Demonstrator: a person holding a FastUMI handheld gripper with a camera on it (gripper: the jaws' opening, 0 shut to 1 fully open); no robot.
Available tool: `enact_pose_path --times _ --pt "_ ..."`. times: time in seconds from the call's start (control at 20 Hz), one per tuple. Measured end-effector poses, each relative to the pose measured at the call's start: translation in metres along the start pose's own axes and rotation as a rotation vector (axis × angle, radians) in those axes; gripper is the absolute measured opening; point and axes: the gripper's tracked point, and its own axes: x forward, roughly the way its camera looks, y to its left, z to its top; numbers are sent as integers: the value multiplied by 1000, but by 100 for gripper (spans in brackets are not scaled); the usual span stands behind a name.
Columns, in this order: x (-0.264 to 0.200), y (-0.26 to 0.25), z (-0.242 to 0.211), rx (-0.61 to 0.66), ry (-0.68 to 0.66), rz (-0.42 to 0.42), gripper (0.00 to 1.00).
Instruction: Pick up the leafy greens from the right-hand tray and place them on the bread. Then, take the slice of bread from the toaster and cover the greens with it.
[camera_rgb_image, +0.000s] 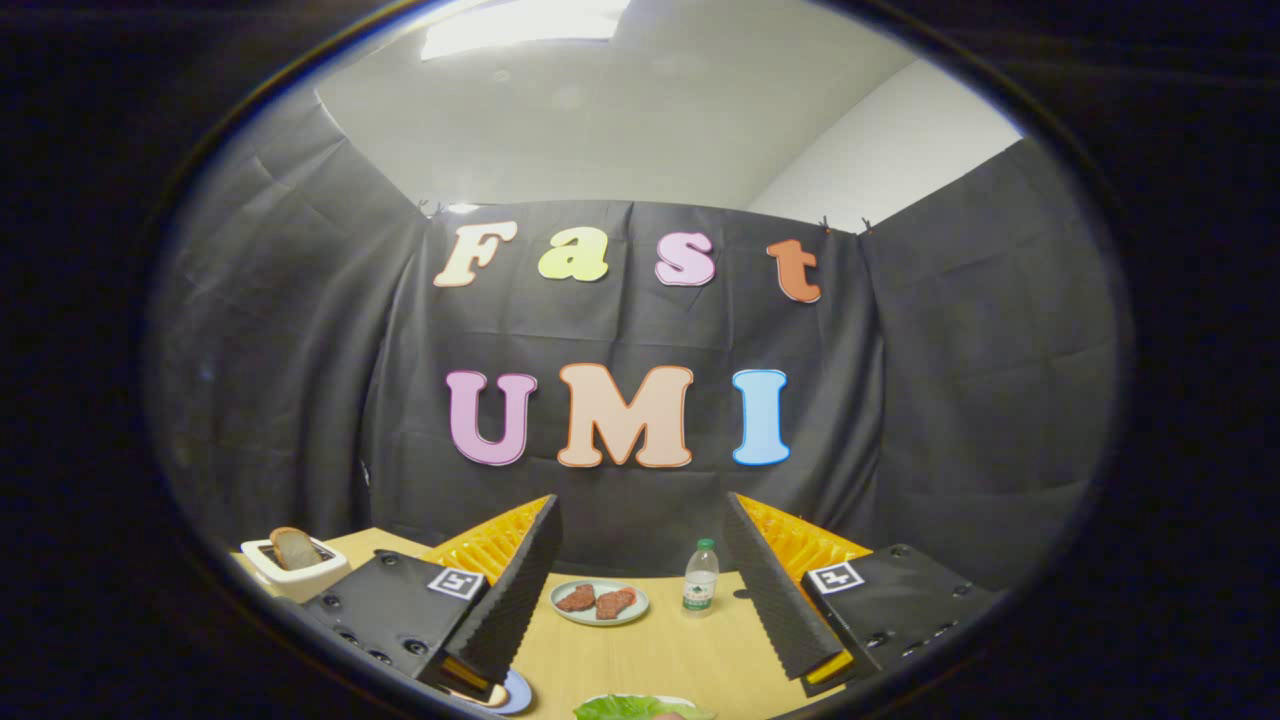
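Greens (640, 708) btwn open fingers (520, 590)

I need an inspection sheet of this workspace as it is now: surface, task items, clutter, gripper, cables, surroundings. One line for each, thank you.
Surface: light wooden table, mostly bare between the fingers.
Task items: bread slice stands upright in the white toaster, beyond the left finger. Leafy greens lie on a tray close below the fingers, partly cut off. A blue plate peeks out under the left finger; what it holds is hidden.
Clutter: plate of two meat pieces and a water bottle, both beyond the fingers.
Gripper: gripper open, fingers wide apart, holding nothing, raised above the table.
Cables: nothing seen.
Surroundings: black cloth wall; pale ceiling above.
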Motion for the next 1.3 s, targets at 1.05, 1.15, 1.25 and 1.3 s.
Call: enact_pose_path --times 1.05,1.15,1.25,1.3 --pt "16 3 -55 3 154 188 100" --pt "18 -2 -68 -37 199 218 100" --pt "18 1 -84 -54 255 266 100" --pt "19 0 -93 -70 285 292 100"
